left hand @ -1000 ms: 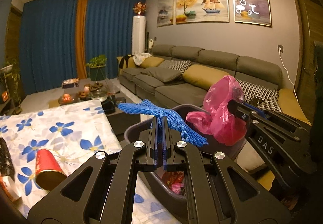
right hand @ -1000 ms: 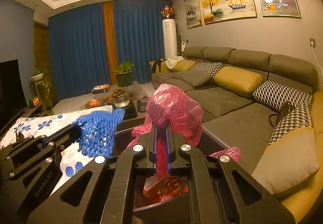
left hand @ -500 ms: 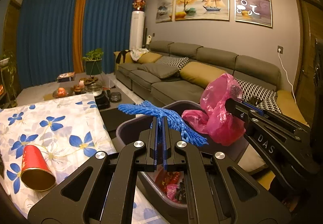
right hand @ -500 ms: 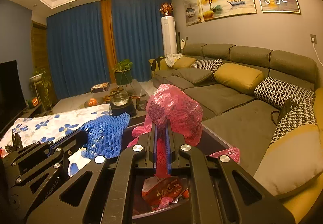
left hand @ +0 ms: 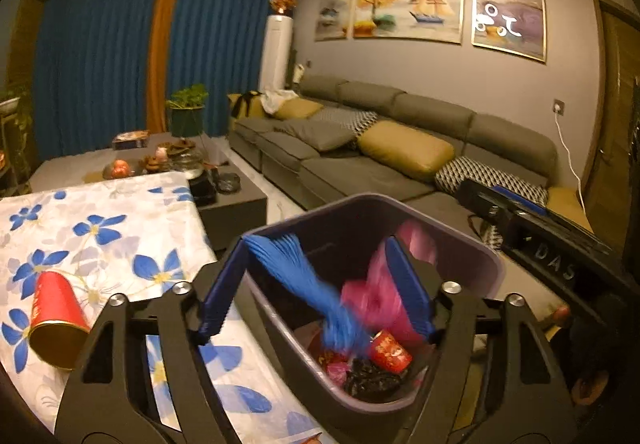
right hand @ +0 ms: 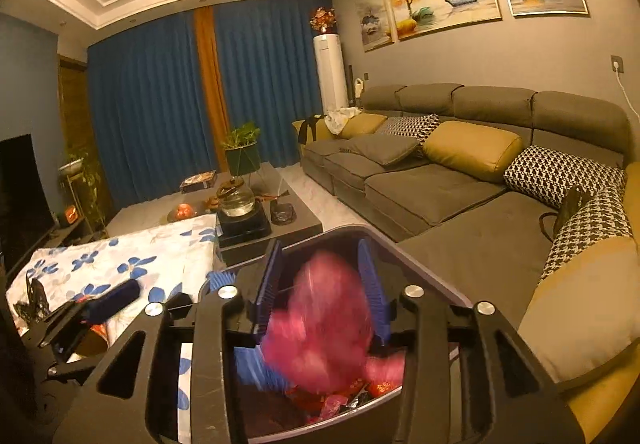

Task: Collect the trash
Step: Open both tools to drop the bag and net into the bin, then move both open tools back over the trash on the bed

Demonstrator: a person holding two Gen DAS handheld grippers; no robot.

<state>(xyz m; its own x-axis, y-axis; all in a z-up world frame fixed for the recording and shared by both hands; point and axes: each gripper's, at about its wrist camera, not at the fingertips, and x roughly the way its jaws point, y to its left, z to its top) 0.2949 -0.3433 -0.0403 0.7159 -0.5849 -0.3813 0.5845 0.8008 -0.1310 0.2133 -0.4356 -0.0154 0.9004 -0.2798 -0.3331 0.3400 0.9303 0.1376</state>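
Note:
A dark grey trash bin [left hand: 472, 244] stands beside the table, holding red wrappers and black scraps. My left gripper [left hand: 316, 284] is open above the bin; a blue foam net [left hand: 312, 284], blurred, falls between its fingers into the bin. My right gripper [right hand: 324, 280] is open above the same bin [right hand: 424, 260]; a pink plastic bag [right hand: 328, 316], blurred, drops from it. The pink bag [left hand: 384, 296] also shows in the left wrist view. A red paper cup [left hand: 56, 316] lies on its side on the floral tablecloth [left hand: 120, 228].
A grey sectional sofa [right hand: 460, 180] with yellow and patterned cushions runs along the right. A dark coffee table [right hand: 256, 216] with a glass kettle stands beyond the bin. A black crumpled scrap [right hand: 32, 296] lies at the tablecloth's left edge.
Both grippers opened from shut. The blue net and the pink bag left the fingers and are falling into the bin. Both cameras tilted down toward the bin.

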